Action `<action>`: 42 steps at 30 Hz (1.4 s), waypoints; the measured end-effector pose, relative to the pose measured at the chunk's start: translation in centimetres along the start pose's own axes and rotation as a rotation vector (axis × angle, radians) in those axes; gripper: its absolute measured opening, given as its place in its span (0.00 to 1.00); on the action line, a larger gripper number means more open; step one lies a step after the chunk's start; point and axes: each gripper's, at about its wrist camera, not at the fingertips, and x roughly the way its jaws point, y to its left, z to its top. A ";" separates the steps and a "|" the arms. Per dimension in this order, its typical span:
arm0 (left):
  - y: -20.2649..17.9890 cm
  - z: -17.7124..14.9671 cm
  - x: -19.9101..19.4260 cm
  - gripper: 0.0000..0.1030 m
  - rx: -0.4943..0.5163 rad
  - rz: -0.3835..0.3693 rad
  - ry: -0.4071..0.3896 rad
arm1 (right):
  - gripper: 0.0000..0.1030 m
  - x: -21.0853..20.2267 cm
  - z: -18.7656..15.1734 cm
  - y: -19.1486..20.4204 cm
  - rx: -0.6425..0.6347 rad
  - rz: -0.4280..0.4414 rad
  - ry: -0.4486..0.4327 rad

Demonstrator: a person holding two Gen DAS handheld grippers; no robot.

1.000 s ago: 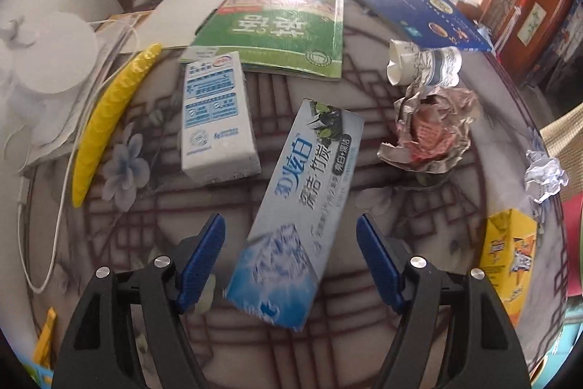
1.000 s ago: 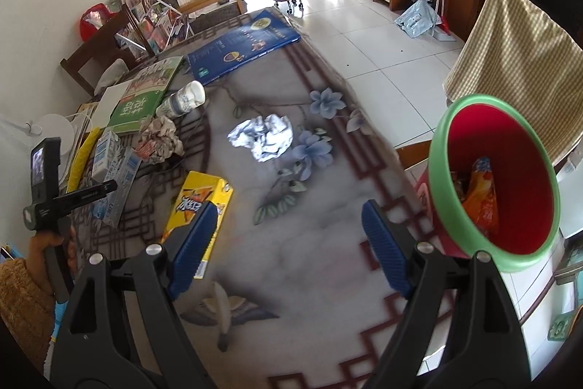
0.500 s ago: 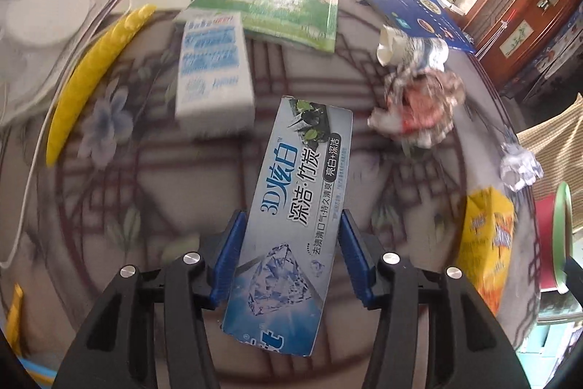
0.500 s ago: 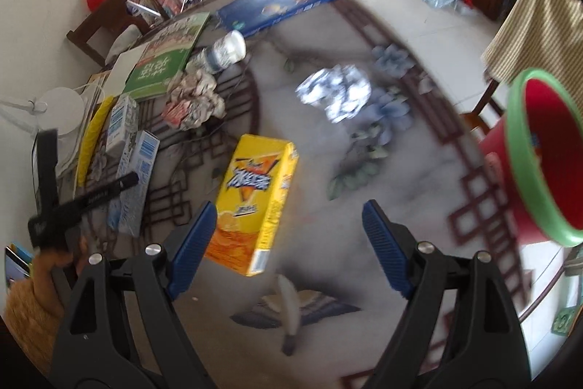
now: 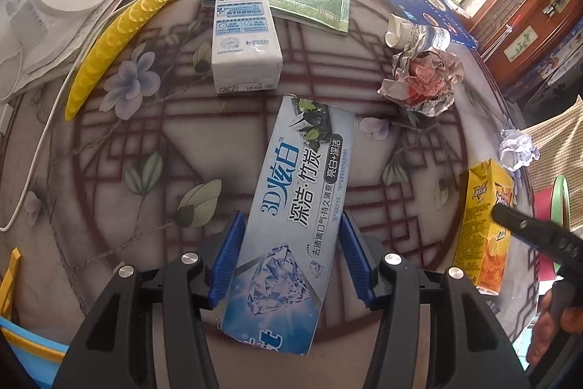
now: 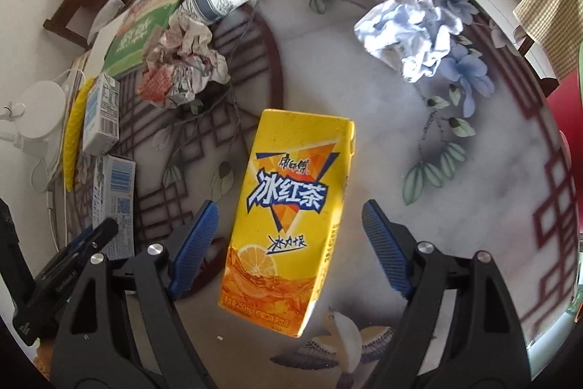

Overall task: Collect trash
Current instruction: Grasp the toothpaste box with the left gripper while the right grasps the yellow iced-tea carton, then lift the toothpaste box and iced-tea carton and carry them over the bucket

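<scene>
Toothpaste box, pale blue with a diamond print, is lying on the patterned counter and sitting squarely between the blue pads of the left gripper, which are pressing against both long edges, so this gripper is clamped on the box. Over on the right, the yellow iced-tea carton is lying flat between the jaws of the right gripper; those jaws are closing, yet a clear gap is showing on each side, so the pads are not gripping it yet.

Judging by this, the step in hand is a double pick-up of trash: one piece secured, the other being bracketed. Next, the right pads need to close onto the carton's sides, then both pieces need lifting toward the red bin with the green rim, just visible at the counter's edge.

Compared with a second ago, the left pads have come in from standing wide of the toothpaste box, and the right gripper has dropped from high above the counter, where the bin filled its view, down over the carton.
</scene>
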 end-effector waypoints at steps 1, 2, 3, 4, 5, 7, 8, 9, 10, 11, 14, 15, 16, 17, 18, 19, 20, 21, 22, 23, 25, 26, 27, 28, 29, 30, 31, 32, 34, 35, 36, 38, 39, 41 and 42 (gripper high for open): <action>0.0 0.2 0.0 0.55 -0.001 0.002 -0.004 | 0.67 0.2 0.0 0.1 -0.009 0.004 0.005; 0.1 0.4 -0.1 0.56 -0.004 0.002 -0.012 | 0.60 0.5 -0.1 0.3 -0.027 0.001 0.011; 0.1 0.6 -0.2 0.56 -0.007 -0.002 -0.019 | 0.60 0.4 -0.2 0.4 -0.048 -0.002 0.002; 0.1 0.8 -0.2 0.56 -0.010 -0.004 -0.021 | 0.60 0.4 -0.2 0.5 -0.060 -0.005 -0.001; 0.1 1.0 -0.3 0.56 -0.012 -0.004 -0.022 | 0.59 0.4 -0.2 0.7 -0.074 -0.005 -0.003; 0.2 1.3 -0.4 0.57 -0.020 -0.010 -0.024 | 0.59 0.4 -0.3 0.8 -0.087 -0.006 -0.004; 0.2 1.3 -0.4 0.57 -0.020 -0.012 -0.028 | 0.59 0.4 -0.3 0.8 -0.088 -0.001 -0.002; 0.2 1.4 -0.5 0.59 -0.016 -0.009 -0.035 | 0.60 0.4 -0.2 0.8 -0.087 0.004 0.004; 0.1 1.5 -0.5 0.59 -0.010 -0.004 -0.039 | 0.60 0.6 -0.2 0.8 -0.085 0.010 0.018; 0.1 1.6 -0.4 0.60 -0.004 0.003 -0.040 | 0.61 0.6 -0.2 0.8 -0.082 0.006 0.016; 0.1 1.6 0.1 0.60 -0.003 0.004 -0.029 | 0.65 0.9 -0.1 0.8 -0.071 -0.005 0.027; 0.2 1.6 0.1 0.60 -0.003 0.005 -0.029 | 0.67 0.9 -0.1 0.7 -0.070 -0.011 0.030; 0.2 1.6 0.1 0.60 -0.001 0.004 -0.031 | 0.67 1.0 -0.1 0.6 -0.064 -0.016 0.034; 0.2 1.6 0.1 0.61 0.001 0.006 -0.035 | 0.67 1.1 -0.1 0.6 -0.058 -0.013 0.036; 0.1 1.6 0.1 0.59 0.005 0.005 -0.039 | 0.64 1.2 -0.1 0.7 -0.057 -0.010 0.038; 0.1 1.5 0.1 0.50 0.007 0.000 -0.042 | 0.61 1.1 -0.2 0.7 -0.064 -0.004 0.034; 0.0 1.5 -0.1 0.44 0.011 -0.012 -0.047 | 0.61 0.9 -0.2 1.0 -0.082 -0.006 0.028; -0.3 1.5 -0.3 0.42 0.023 -0.003 -0.052 | 0.60 0.7 -0.2 1.3 -0.095 -0.011 0.020; -0.5 1.5 -0.4 0.32 0.033 0.006 -0.059 | 0.60 0.2 -0.2 1.6 -0.112 -0.005 0.002; -0.7 1.6 -0.7 0.27 0.041 0.015 -0.072 | 0.60 -0.2 -0.2 1.8 -0.121 0.000 -0.011; -0.8 1.7 -0.9 0.25 0.044 0.010 -0.070 | 0.60 -1.4 -0.2 2.4 -0.147 0.012 -0.048; -0.8 1.8 -0.9 0.25 0.046 0.012 -0.066 | 0.60 -1.7 -0.1 2.6 -0.156 0.013 -0.059; -0.9 1.8 -0.9 0.25 0.047 0.017 -0.067 | 0.60 -2.2 -0.2 2.8 -0.167 0.015 -0.070; -0.8 1.8 -0.9 0.36 0.044 0.025 -0.069 | 0.60 -2.6 -0.2 3.0 -0.172 0.017 -0.077; -0.8 1.8 -0.9 0.47 0.040 0.029 -0.066 | 0.60 -2.8 -0.3 3.1 -0.172 0.019 -0.081; -0.7 1.8 -1.0 0.65 0.031 0.026 -0.070 | 0.60 -3.1 -0.4 3.1 -0.172 0.027 -0.081; -0.6 1.7 -1.1 0.70 0.023 0.020 -0.076 | 0.60 -3.4 -0.6 3.0 -0.172 0.031 -0.083; -0.5 1.7 -0.9 0.71 0.021 0.014 -0.071 | 0.60 -3.6 -0.8 3.0 -0.172 0.033 -0.084; -0.7 1.7 -0.1 0.71 0.047 0.039 -0.050 | 0.60 -3.9 -1.0 2.9 -0.169 0.036 -0.083; -0.8 1.7 0.4 0.71 0.063 0.061 -0.042 | 0.60 -4.0 -1.2 2.8 -0.166 0.038 -0.083; -0.8 1.6 0.7 0.69 0.069 0.066 -0.032 | 0.60 -4.1 -1.3 2.8 -0.164 0.039 -0.084; -0.6 1.5 1.0 0.51 0.056 0.054 -0.017 | 0.60 -4.5 -1.6 2.7 -0.163 0.039 -0.093; -0.5 1.5 0.9 0.46 0.049 0.055 -0.015 | 0.60 -4.7 -1.7 2.7 -0.161 0.040 -0.099; -0.6 1.4 0.3 0.46 0.050 0.049 -0.031 | 0.60 -5.4 -1.8 2.5 -0.156 0.041 -0.118; -0.8 1.4 -0.3 0.46 0.055 0.043 -0.046 | 0.60 -5.7 -1.9 2.5 -0.155 0.041 -0.127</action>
